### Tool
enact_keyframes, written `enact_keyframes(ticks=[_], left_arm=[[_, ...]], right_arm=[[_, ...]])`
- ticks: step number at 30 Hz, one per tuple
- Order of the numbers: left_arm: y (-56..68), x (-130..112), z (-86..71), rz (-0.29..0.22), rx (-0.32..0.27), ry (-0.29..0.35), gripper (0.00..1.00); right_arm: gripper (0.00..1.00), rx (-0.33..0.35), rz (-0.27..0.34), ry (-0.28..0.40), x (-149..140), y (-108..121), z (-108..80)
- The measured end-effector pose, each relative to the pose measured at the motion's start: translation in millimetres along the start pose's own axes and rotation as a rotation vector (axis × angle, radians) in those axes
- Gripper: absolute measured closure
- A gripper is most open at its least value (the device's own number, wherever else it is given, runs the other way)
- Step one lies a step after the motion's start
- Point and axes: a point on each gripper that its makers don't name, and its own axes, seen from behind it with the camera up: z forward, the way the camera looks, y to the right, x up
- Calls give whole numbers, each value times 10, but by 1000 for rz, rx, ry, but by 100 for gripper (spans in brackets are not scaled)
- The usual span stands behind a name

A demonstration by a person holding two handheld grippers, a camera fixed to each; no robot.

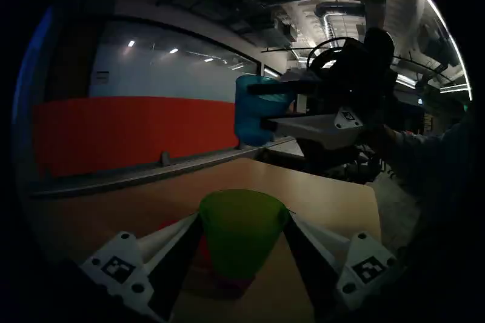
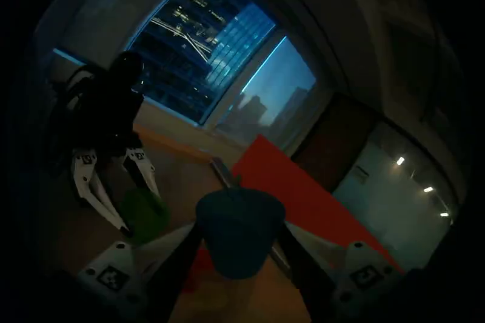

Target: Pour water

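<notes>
Two cups are showing: one green cup (image 1: 242,232) and one blue cup (image 1: 257,111). Two grippers are appearing: left gripper (image 1: 242,219) and right gripper (image 1: 270,105). One table (image 1: 327,196) is lying below.

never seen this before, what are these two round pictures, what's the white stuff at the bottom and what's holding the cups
No robot: a person holds a gripper in each hand, and each carries a fisheye camera looking along its own jaws, the white pieces at the bottom. The left gripper view rides on the left gripper, jaws closed on a green cup low over a wooden table; something red lies under it, too dim to name. The right gripper view rides on the right gripper, jaws closed on a blue cup. Each view catches the other gripper farther off; the blue cup is held higher than the green one.
</notes>
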Motion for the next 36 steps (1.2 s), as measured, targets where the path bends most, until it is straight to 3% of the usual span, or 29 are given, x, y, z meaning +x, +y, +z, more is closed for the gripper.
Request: enact_keyframes(ticks=[22,36], left_arm=[[164,102,72,-9,-43,19,11],[214,161,115,-13,-58,33,11]], right_arm=[[7,-32,-274,-16,172,121,199],[8,-56,-393,-25,238,214,240]])
